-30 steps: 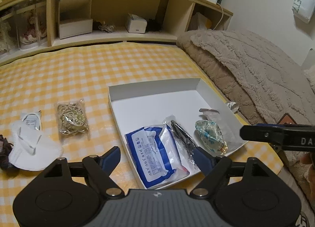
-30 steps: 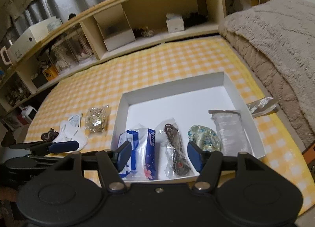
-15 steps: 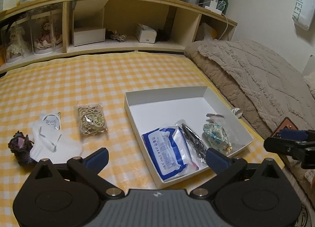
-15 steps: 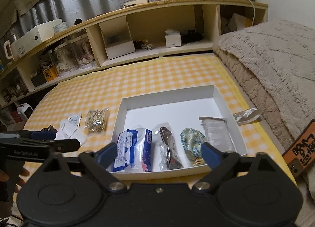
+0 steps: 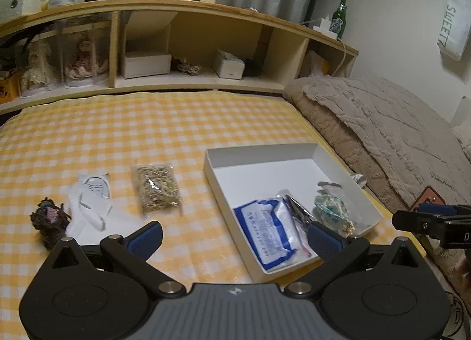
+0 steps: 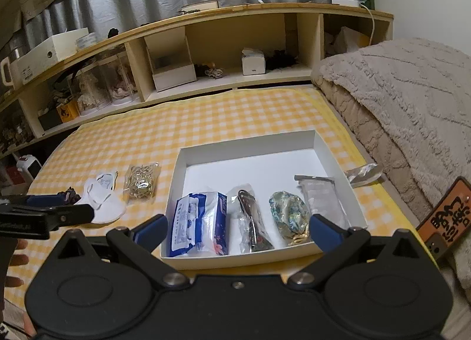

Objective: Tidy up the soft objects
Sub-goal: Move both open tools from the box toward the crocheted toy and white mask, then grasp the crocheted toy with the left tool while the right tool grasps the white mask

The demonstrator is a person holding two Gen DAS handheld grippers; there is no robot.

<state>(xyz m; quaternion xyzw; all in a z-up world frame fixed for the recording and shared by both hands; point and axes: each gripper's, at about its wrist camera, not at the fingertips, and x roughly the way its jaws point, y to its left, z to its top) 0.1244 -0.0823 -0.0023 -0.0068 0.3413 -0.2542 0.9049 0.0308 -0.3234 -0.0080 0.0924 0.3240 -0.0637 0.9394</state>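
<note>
Two grippers, left (image 5: pixel 234 235) and right (image 6: pixel 238 231), are held above the near edge of a yellow checked bedspread (image 5: pixel 123 133). The left gripper's jaws are spread wide and hold nothing. The right gripper's jaws are finishing their opening, with nothing between them.

Risk: the pieces left outside are limp and lie flat on cloth, so a pinch may catch the bedspread along with the item, or take only a film edge and let the contents slide out. The white box (image 6: pixel 250 141) is light card; a fingertip catching its near wall could tip or shove it.

Contents: the box holds four packets in a row along its near wall: a blue-and-white pack (image 6: pixel 200 219), a clear bag with a dark item (image 6: pixel 251 222), a patterned pouch (image 6: pixel 290 214), and a clear sachet (image 6: pixel 319 200). The far half is bare.

Outside, left of the box: a bag of rubber bands (image 5: pixel 156 189), a white mask (image 5: pixel 91 210), and a dark scrunchie (image 5: pixel 48 219). A silvery wrapper (image 6: pixel 363 173) lies just beside the right wall.
</note>
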